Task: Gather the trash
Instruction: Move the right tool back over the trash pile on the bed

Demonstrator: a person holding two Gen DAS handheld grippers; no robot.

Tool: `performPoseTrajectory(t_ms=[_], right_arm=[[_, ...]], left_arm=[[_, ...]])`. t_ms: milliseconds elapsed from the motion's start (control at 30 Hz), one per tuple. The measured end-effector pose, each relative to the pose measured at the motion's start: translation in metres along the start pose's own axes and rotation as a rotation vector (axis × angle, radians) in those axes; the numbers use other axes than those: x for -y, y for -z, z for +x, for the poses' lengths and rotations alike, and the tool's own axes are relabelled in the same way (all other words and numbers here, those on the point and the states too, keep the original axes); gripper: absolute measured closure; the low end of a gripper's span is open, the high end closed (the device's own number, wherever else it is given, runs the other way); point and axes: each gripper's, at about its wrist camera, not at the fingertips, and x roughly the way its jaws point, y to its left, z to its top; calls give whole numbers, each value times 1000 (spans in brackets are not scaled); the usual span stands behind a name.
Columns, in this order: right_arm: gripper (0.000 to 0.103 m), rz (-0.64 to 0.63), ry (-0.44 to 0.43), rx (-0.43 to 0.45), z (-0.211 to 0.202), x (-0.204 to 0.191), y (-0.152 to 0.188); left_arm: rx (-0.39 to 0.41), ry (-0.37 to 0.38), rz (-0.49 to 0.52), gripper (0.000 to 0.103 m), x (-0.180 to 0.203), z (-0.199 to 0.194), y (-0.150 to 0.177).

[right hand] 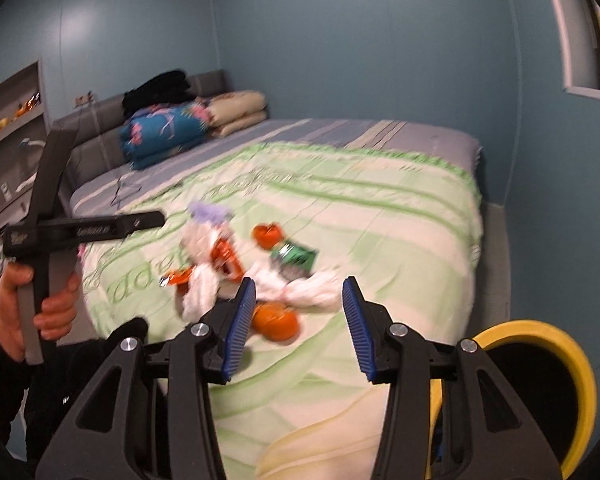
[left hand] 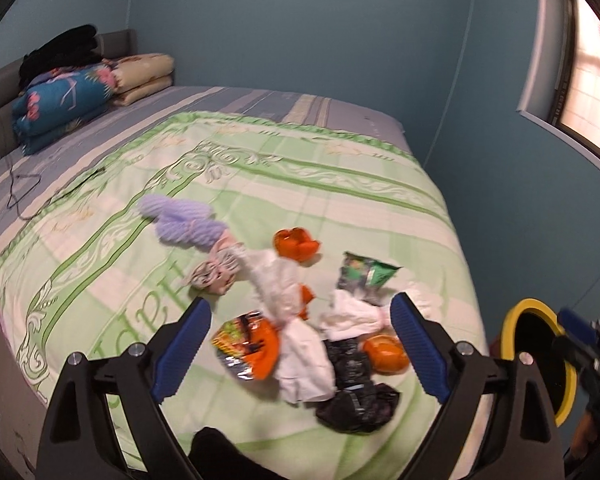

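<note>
1. Left wrist view: the left gripper (left hand: 300, 338) hangs over the trash pile (left hand: 312, 340) on the bed (left hand: 340, 184), its blue pads spread wide, gripping nothing.
2. The right gripper (right hand: 299, 330) is partly spread and empty, above an orange wrapper (right hand: 278, 322).
3. The yellow-rimmed bin (right hand: 548, 396) stands just beside the bed; its inside is dark.
4. A hand (right hand: 40, 308) grips the left gripper's handle.
</note>
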Motion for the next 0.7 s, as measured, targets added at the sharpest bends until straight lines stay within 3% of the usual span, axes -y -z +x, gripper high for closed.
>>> performPoseTrajectory(t_ms=[267,700], right_arm=[[60,-60,-93,-96,38,-37,26],[60,-94,-152,-236,104,-67,48]], left_arm=[[-54,-30,-54,14,-29,27,13],[-122,-46,-89,14,-46,69,20]])
